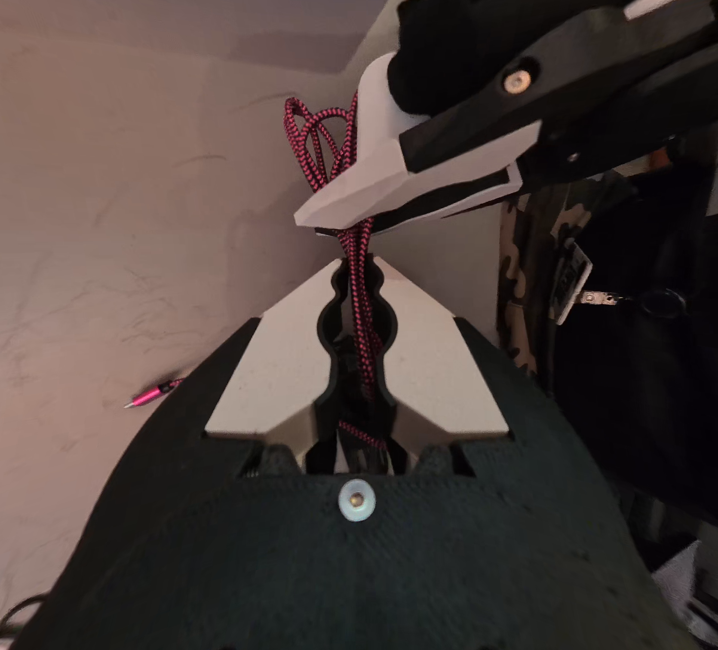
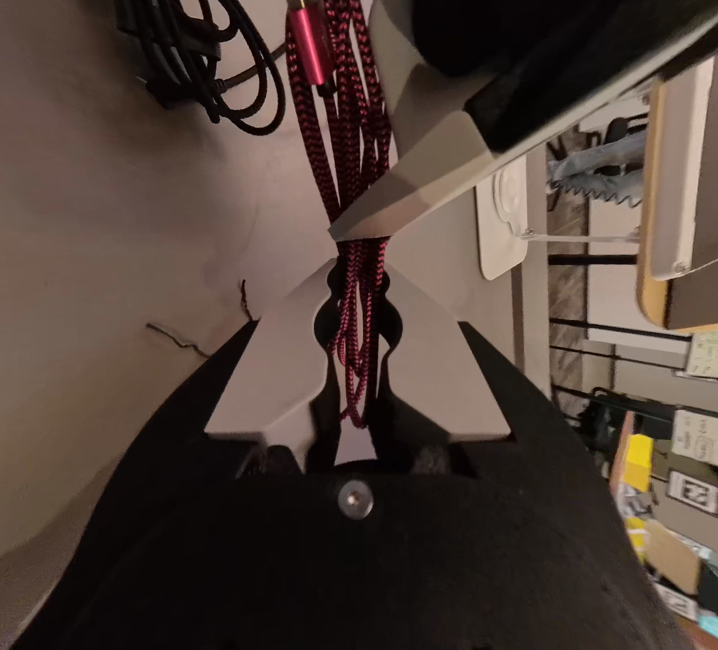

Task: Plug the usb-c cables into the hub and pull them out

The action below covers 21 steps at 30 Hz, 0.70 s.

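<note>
Both grippers clamp one bundle of pink-and-black braided cable (image 1: 355, 305) at frame centre — left gripper (image 1: 356, 262) and right gripper (image 2: 359, 266), fingers together on it. Pale bench (image 1: 136, 204) lies open at left; a pink connector (image 1: 149, 395) rests at lower left.

A pale tabletop (image 2: 116, 223), faintly marbled and lit in warm pinkish light, fills the left of both views. In the right wrist view, beyond its right edge, a white panel (image 2: 501, 219) hangs beside a wooden-edged board (image 2: 660, 204). Below the board, dark wire shelving (image 2: 621, 332) carries boxes and papers, among them a yellow box (image 2: 637, 464).
</note>
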Available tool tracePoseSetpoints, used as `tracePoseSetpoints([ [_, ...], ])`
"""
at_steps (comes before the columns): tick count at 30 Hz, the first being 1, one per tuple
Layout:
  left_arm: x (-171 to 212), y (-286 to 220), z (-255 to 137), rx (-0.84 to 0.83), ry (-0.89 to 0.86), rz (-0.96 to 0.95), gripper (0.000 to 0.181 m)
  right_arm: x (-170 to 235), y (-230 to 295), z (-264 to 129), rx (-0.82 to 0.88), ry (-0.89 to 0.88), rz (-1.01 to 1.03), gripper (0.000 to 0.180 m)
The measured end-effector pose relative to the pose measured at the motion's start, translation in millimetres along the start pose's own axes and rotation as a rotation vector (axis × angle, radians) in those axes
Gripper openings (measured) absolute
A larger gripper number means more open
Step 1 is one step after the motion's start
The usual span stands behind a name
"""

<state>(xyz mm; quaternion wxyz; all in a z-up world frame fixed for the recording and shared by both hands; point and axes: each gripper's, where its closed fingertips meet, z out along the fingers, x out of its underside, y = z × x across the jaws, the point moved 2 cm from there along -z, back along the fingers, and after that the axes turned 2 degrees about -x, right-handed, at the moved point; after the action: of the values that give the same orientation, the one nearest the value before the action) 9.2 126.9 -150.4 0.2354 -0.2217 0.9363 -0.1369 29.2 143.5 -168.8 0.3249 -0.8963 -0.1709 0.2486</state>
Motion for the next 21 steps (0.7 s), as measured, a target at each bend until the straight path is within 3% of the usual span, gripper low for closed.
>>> tracePoseSetpoints([
  [2, -1, -1, -2, -0.055, -0.006, 0.033, 0.015, 2, -1, -1, -0.031, 0.002, 0.054, 0.006],
  [4, -7, -7, -12, -0.129, -0.051, 0.087, 0.035, 9, -4, -1, -0.041, 0.037, 0.077, 0.006],
  [7, -15, -11, -31, -0.359, -0.121, 0.23, 0.056, 15, -3, -1, -0.102, 0.042, 0.147, 0.005],
  [10, -14, -17, -28, -0.538, -0.092, 0.359, 0.066, 16, -5, -3, -0.141, 0.045, 0.197, 0.005],
  [15, -14, -7, -16, -0.715, -0.122, 0.428, 0.052, 15, -12, -10, -0.078, 0.103, 0.134, 0.005],
  [17, -13, -7, -12, -0.674, -0.143, 0.383, 0.046, 9, -13, -16, -0.002, 0.111, 0.079, 0.005],
  [18, -12, -7, -10, -0.65, -0.165, 0.381, 0.032, 5, -13, -20, 0.041, 0.111, 0.045, 0.005],
  [21, -8, -11, -7, -0.514, -0.23, 0.288, 0.018, -3, -18, -31, 0.19, 0.119, -0.076, 0.004],
])
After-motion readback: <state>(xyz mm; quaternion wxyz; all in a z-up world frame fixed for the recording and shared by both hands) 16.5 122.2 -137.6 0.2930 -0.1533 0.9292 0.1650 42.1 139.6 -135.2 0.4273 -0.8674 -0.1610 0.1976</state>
